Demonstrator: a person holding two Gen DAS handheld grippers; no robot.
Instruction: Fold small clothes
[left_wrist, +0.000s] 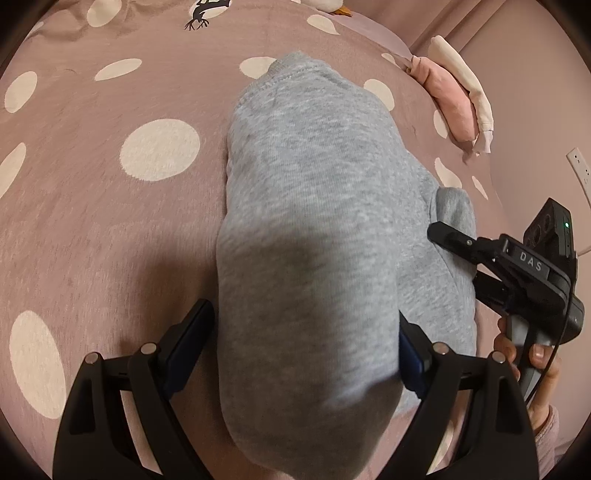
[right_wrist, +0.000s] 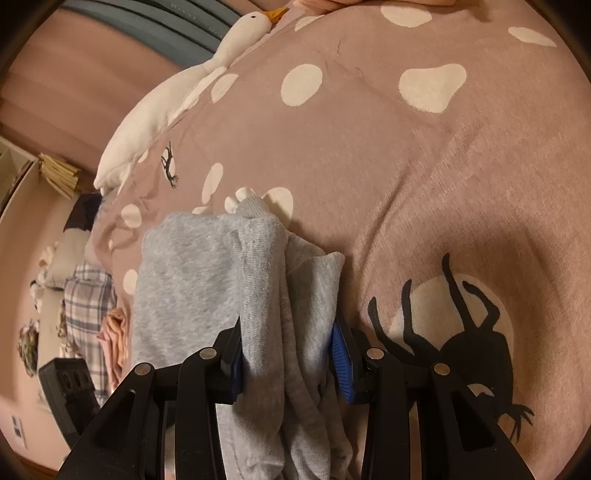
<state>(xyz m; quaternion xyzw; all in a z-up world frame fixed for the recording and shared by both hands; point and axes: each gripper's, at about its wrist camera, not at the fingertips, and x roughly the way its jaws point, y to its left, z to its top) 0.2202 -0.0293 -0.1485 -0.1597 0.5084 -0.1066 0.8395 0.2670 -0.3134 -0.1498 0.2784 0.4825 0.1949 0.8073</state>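
the grey garment (left_wrist: 314, 229), a small fleecy sweatshirt-like piece, lies on the pink spotted bedspread (left_wrist: 110, 206), already doubled into a long narrow bundle running away from the left wrist camera; the left gripper (left_wrist: 306, 354) straddles the near end with its jaws standing wide, the blue pads to either side of the cloth, and i cannot tell for sure whether they press on it, so i judge it open around the fabric and not clamping; the right gripper (right_wrist: 288, 362) has a bunched handful of the same grey cloth between its pads, the folds squeezed in the gap, so it is closed on the garment; a hand (left_wrist: 532, 369) shows on that gripper's handle in the left view; the fabric looks soft, thick and light, limp enough to sag and slide out of a fold, not fragile; best taken at a hemmed edge or corner through all layers, since a pinch in the middle would only gather it; a plush goose (right_wrist: 177, 92) lies well apart at the bed's edge
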